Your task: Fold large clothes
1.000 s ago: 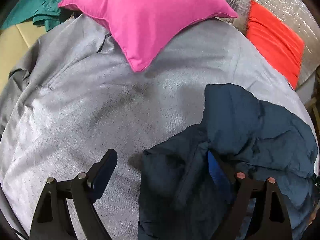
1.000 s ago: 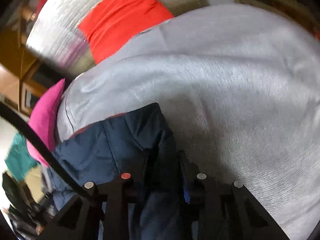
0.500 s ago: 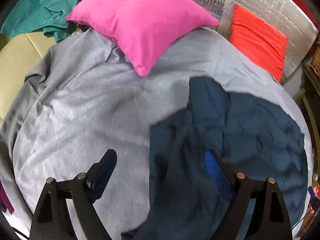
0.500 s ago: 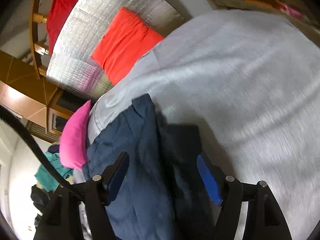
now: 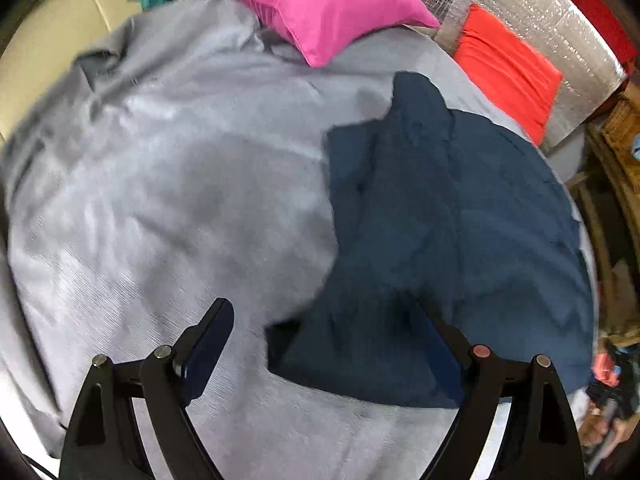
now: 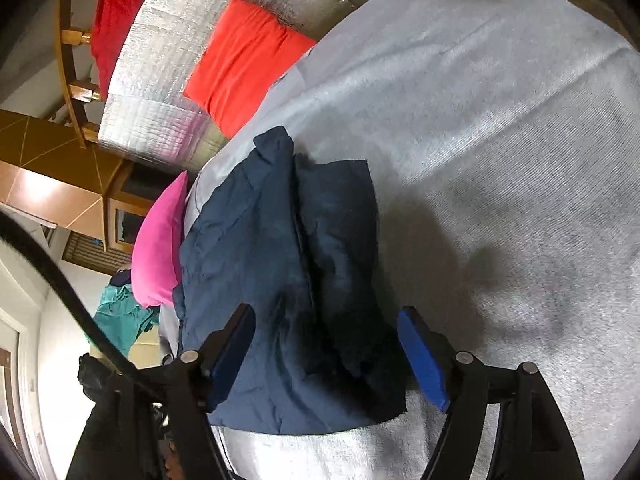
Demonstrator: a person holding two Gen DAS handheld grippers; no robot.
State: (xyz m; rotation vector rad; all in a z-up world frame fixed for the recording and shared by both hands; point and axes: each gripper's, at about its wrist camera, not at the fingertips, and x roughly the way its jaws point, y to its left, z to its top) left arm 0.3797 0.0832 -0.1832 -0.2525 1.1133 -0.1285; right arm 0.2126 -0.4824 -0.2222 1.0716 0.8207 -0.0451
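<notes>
A dark navy garment (image 5: 460, 220) lies folded over itself on the grey bed sheet (image 5: 160, 200), filling the right half of the left wrist view. My left gripper (image 5: 326, 344) hovers over its near edge, open, with nothing pinched. In the right wrist view the same navy garment (image 6: 280, 260) lies lengthwise, one flap laid over the other. My right gripper (image 6: 328, 346) stands above its near end with its jaws opening. The cloth is below and between the blue pads (image 6: 420, 354), and they do not press on it.
A pink pillow (image 5: 320, 0) and an orange-red cushion (image 5: 508, 68) lie at the far side of the bed against a silver foil sheet (image 5: 520, 0). A teal garment (image 6: 120, 316) lies beyond the pillow. Wooden furniture stands past the bed's right edge.
My right gripper was shut on the navy cloth, has let go and opened wide. Both grippers have drawn back, and the garment now lies flatter on the sheet.
</notes>
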